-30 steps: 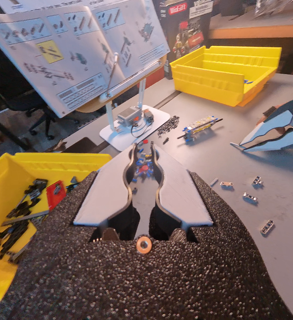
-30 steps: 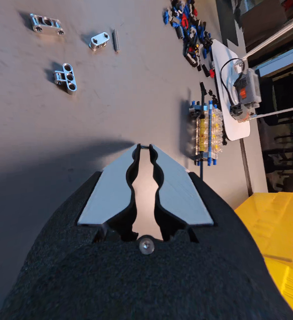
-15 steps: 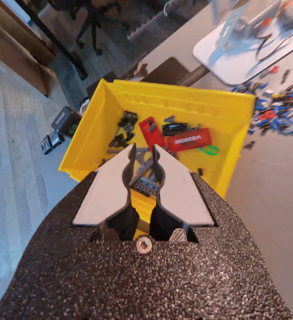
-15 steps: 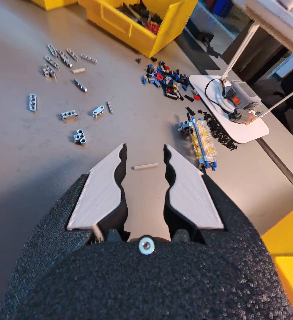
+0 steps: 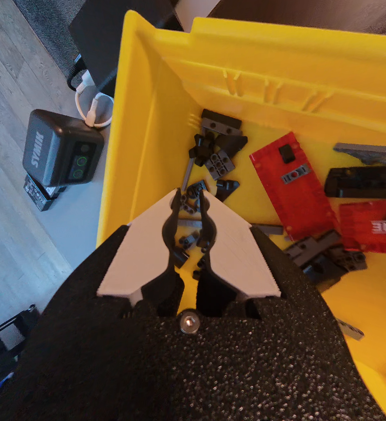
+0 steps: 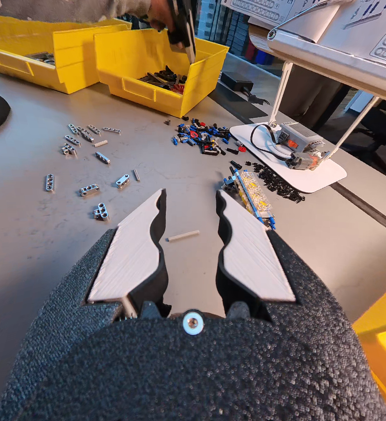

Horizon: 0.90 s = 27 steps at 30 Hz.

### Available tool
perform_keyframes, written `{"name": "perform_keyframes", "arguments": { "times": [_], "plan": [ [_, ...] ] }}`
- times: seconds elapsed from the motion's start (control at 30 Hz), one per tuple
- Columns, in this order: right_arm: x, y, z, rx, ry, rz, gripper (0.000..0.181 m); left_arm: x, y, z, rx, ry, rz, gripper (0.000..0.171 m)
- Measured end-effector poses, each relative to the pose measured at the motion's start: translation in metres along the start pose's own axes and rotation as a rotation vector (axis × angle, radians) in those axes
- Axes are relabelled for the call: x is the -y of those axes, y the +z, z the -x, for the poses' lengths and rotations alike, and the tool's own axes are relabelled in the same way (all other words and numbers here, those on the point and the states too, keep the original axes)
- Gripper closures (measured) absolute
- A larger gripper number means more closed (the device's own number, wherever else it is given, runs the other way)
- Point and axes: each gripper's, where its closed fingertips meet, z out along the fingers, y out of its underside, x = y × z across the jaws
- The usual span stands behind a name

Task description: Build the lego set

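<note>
My left gripper point(image 5: 189, 193) hangs low inside a yellow bin point(image 5: 128, 136). Its jaws stand a narrow gap apart and hold nothing. The tips are just above a cluster of small dark grey and black pieces point(image 5: 188, 204). Two red panels point(image 5: 294, 186) lie to the right of it. In the right wrist view the left gripper point(image 6: 187, 45) reaches into the same bin point(image 6: 164, 98). My right gripper point(image 6: 190, 193) is open and empty above the grey table. A short grey axle point(image 6: 183, 235) lies on the table between its fingers. A small blue, yellow and clear assembly point(image 6: 251, 193) lies by the right finger.
Several grey beams point(image 6: 89, 189) lie scattered at left. A heap of blue, black and red pins point(image 6: 201, 139) and a patch of black pins point(image 6: 278, 182) lie ahead. A white stand base point(image 6: 301, 177) carries a grey motor point(image 6: 299, 136). Another yellow bin point(image 6: 28, 50) stands far left. A black device point(image 5: 62, 148) lies on the floor. Spacing between my two grippers at the tips: around 55 cm.
My left gripper swung from over the table to the yellow bin and went down into it. My right gripper opened, left the grey axle on the table and drew back.
</note>
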Motion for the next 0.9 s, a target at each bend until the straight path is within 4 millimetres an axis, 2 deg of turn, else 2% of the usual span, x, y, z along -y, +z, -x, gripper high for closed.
{"name": "perform_keyframes", "arguments": {
  "times": [0.13,0.2,0.3,0.43,0.53,0.7,0.77,0.9],
  "plan": [
    [0.004,-0.004,-0.004,0.000,0.034,-0.031,0.141,0.005,0.026,0.006,0.050,-0.002,0.031,0.161],
    [0.004,-0.005,-0.005,0.000,0.042,-0.037,0.141,0.007,0.035,0.007,0.069,0.002,0.040,0.171],
    [0.005,-0.005,-0.005,0.001,0.042,-0.041,0.142,0.005,0.048,0.004,0.076,0.017,0.068,0.171],
    [0.005,-0.006,-0.005,0.004,0.048,-0.045,0.142,0.008,0.055,0.011,0.135,0.009,0.045,0.171],
    [0.005,-0.006,-0.004,0.012,0.054,-0.045,0.142,0.008,0.054,0.009,0.039,-0.064,0.029,0.171],
    [0.006,-0.007,-0.005,0.013,0.064,-0.052,0.142,0.002,0.040,-0.017,-0.256,-0.150,0.063,0.171],
    [0.007,-0.007,-0.006,0.012,0.069,-0.056,0.142,-0.003,0.034,-0.021,-0.287,-0.111,0.102,0.171],
    [0.007,-0.008,-0.007,0.011,0.078,-0.062,0.142,0.012,0.024,-0.016,-0.267,-0.098,0.030,0.171]
  ]
}}
